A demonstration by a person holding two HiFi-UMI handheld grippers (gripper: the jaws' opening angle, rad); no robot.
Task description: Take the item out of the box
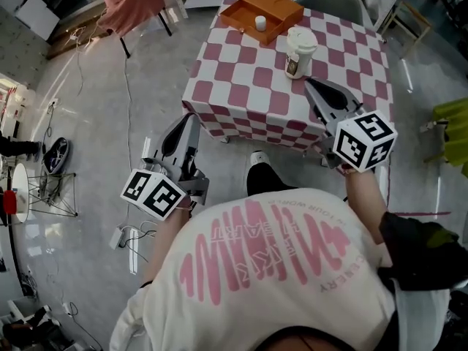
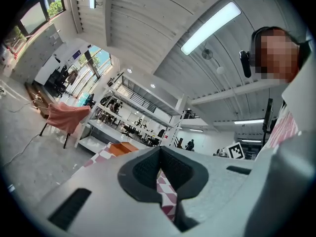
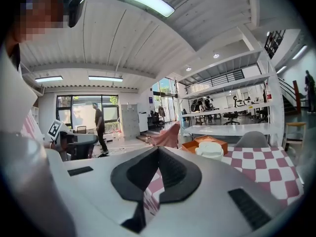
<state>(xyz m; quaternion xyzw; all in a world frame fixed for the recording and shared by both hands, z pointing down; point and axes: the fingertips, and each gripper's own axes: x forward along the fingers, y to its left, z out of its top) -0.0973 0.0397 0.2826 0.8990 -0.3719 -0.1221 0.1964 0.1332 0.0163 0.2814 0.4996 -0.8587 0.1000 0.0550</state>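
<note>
An orange box (image 1: 276, 7) lies open at the far edge of the pink-and-white checked table (image 1: 248, 93), with a small white item (image 1: 259, 23) standing inside it. My right gripper (image 1: 310, 86) is shut and empty over the table's near right part, its tip just short of a white-lidded cup (image 1: 300, 51). My left gripper (image 1: 189, 121) is shut and empty too, off the table by its near left corner. In the right gripper view the box (image 3: 197, 144) and cup (image 3: 210, 150) sit ahead of the shut gripper (image 3: 158, 154). The left gripper view shows the box (image 2: 121, 148) beyond the gripper (image 2: 159, 164).
A pink cloth (image 1: 131, 2) drapes a chair at the far left. A grey chair (image 1: 333, 2) stands behind the table. Cables and a stand (image 1: 44, 189) lie on the floor at left. A person (image 3: 98, 125) stands far off in the room.
</note>
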